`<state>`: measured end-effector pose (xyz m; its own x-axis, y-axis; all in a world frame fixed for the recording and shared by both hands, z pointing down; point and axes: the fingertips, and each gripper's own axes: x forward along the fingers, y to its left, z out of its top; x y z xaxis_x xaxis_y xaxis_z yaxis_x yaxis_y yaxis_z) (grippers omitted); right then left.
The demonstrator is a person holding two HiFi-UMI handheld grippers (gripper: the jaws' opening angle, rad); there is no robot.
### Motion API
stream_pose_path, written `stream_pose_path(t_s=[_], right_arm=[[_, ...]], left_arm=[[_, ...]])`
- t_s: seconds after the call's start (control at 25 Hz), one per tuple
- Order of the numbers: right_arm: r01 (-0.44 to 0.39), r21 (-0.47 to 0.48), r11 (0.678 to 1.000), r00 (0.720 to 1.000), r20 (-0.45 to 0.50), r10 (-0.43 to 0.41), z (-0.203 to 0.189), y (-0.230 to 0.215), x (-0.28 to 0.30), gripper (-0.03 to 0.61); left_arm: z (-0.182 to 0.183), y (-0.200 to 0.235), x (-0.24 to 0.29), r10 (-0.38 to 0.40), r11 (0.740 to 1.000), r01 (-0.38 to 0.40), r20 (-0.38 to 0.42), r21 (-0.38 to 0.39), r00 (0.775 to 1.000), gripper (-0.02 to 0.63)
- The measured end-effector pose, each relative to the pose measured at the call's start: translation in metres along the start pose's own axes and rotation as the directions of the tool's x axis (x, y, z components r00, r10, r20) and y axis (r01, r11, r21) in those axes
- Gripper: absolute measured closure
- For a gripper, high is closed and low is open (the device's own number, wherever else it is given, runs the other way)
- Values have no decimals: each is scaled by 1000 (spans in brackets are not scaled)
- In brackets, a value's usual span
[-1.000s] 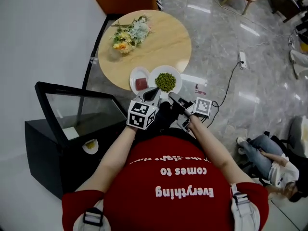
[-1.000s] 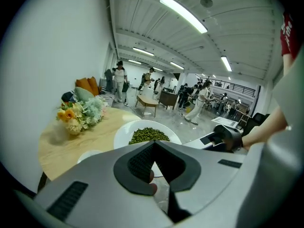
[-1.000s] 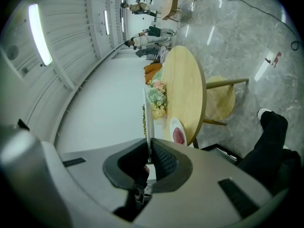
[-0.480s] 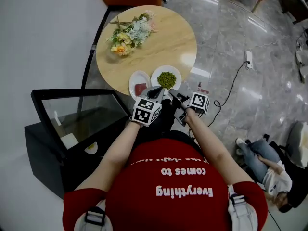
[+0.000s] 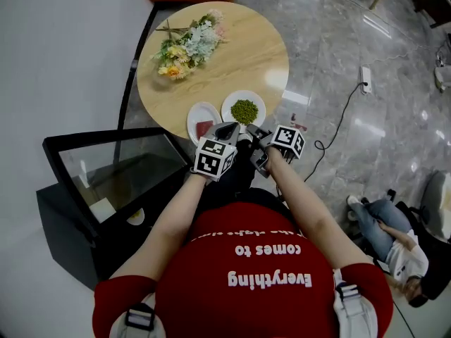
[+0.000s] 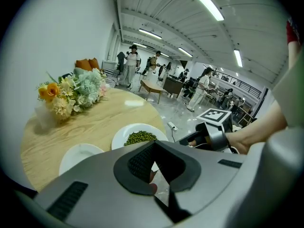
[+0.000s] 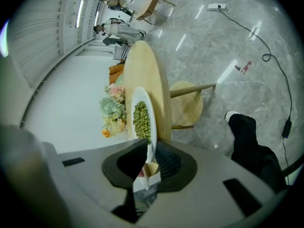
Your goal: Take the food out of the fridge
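A white plate of green beans (image 5: 244, 110) lies at the near edge of the round wooden table (image 5: 246, 55), next to a white plate with red meat (image 5: 204, 122). My left gripper (image 5: 229, 127) is shut on the bean plate's near-left rim. A sliver of that rim shows between its pads in the left gripper view, where the bean plate (image 6: 140, 137) lies just ahead of my left gripper (image 6: 154, 170). My right gripper (image 5: 255, 134) holds the near-right rim. The bean plate (image 7: 141, 120) runs edge-on between the jaws of my right gripper (image 7: 149, 158), which have just been opening slightly.
The black fridge (image 5: 70, 189) stands at the left with its glass door (image 5: 116, 164) open; a small dish of yellow food (image 5: 132, 215) sits inside. A bouquet (image 5: 184, 46) lies on the table's far side. A person (image 5: 394, 238) sits on the floor at the right, near a cable (image 5: 338, 122).
Both grippers have sunk toward the table's near edge with the bean plate, which now lies beside the meat plate.
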<state>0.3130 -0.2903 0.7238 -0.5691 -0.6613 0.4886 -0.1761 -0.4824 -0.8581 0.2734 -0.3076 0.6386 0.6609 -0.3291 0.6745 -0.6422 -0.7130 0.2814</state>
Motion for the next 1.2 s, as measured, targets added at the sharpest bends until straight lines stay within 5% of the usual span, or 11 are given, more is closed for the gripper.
stream_pose_path(t_s=[0.16,0.36,0.52,0.64,0.72,0.76,0.8,0.88,1.04,1.2], right_arm=[[39,23,999,999,-5,-39,-3,12,0,385],[165,-58,985,986,2,-165,-8,12,-7,365],[343,-251,905,933,-18,-359,-10,0,-16,348],[383,-251,889,908,-76,-412,-19,-6,-19,348],[420,-224,879,891,-83,-447,-22,-10,-28,366],[437,-226,870,885,-66,-462,-22,-11,-34,500],[440,-239,866,885,-46,-463,-22,-11,-40,567],[386,-271,882,914,-17,-405,-24,-1,-45,568],[166,-307,937,986,58,-156,-31,32,-54,568],[32,-299,954,992,125,6,-37,49,-68,568]], left_arm=[[-5,3,4,-2,1000,2,-17,-3,1000,607],[-6,6,3,8,1000,-8,-7,-11,1000,607],[-5,5,-1,13,1000,-13,4,-11,1000,607],[-5,1,-4,12,1000,-12,8,-8,1000,607],[-5,-2,-5,11,1000,-11,8,-2,1000,607],[-5,-4,-6,11,1000,-11,9,1,1000,607],[-5,-5,-7,10,1000,-10,10,3,1000,607],[-4,-9,-10,2,1000,-2,13,7,1000,607],[-5,-17,-16,-14,999,13,19,31,1000,607],[-4,-24,-24,-20,999,19,35,51,999,609]])
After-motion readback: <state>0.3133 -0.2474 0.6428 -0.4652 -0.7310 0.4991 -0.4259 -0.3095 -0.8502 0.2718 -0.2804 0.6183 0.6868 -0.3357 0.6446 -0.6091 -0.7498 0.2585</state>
